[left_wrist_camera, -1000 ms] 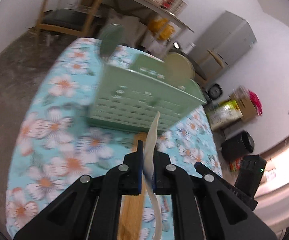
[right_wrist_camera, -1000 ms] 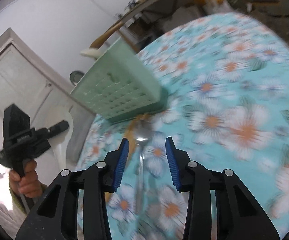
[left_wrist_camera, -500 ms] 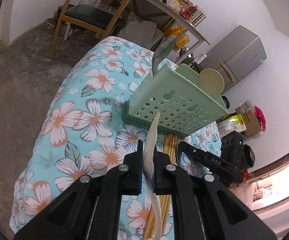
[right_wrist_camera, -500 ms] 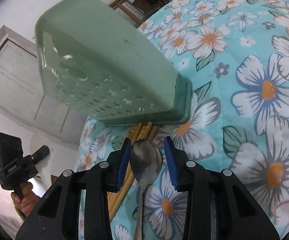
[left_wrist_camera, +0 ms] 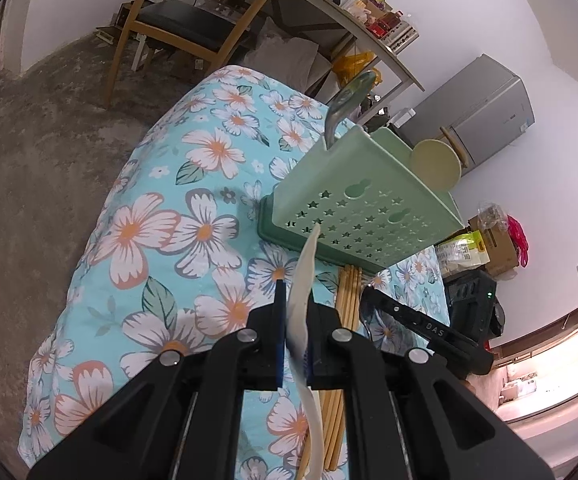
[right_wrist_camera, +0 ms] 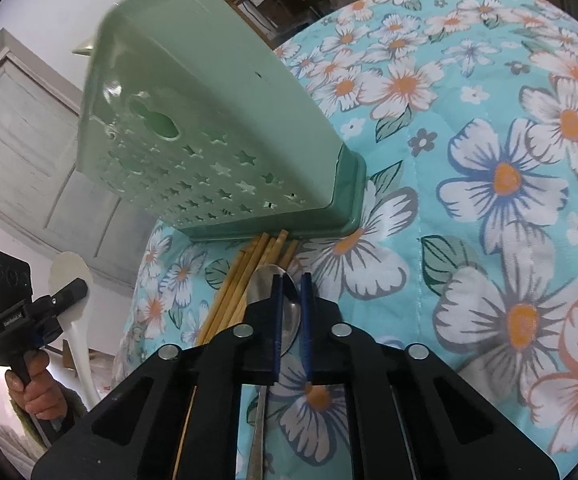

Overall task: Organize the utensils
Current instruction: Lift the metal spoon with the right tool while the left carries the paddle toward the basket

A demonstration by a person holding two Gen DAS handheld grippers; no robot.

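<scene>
Your left gripper [left_wrist_camera: 293,320] is clamped on a white plastic spoon [left_wrist_camera: 303,280], its blue pads pressed to either side of the handle, which runs forward toward the green utensil holder [left_wrist_camera: 361,216] and curves back under the tool. From the right wrist view you can see that spoon's pale bowl [right_wrist_camera: 69,276] raised off the table, above your left hand [right_wrist_camera: 37,396].

Your right gripper [right_wrist_camera: 290,312] sits low over the metal spoon [right_wrist_camera: 285,320] that lies on the floral tablecloth [right_wrist_camera: 509,160]. Its two fingers stand close together over the spoon's bowl, with a narrow gap between them; whether they actually pinch the spoon, you cannot tell. The spoon's handle runs back beneath the tool.

A bundle of wooden chopsticks [right_wrist_camera: 245,280] lies just beside the metal spoon, their tips touching the base of the holder. The holder stands upright on the cloth, its star-punched wall facing you. Another metal utensil [left_wrist_camera: 347,100] and a cream round-ended piece [left_wrist_camera: 437,162] stick up out of its top
</scene>
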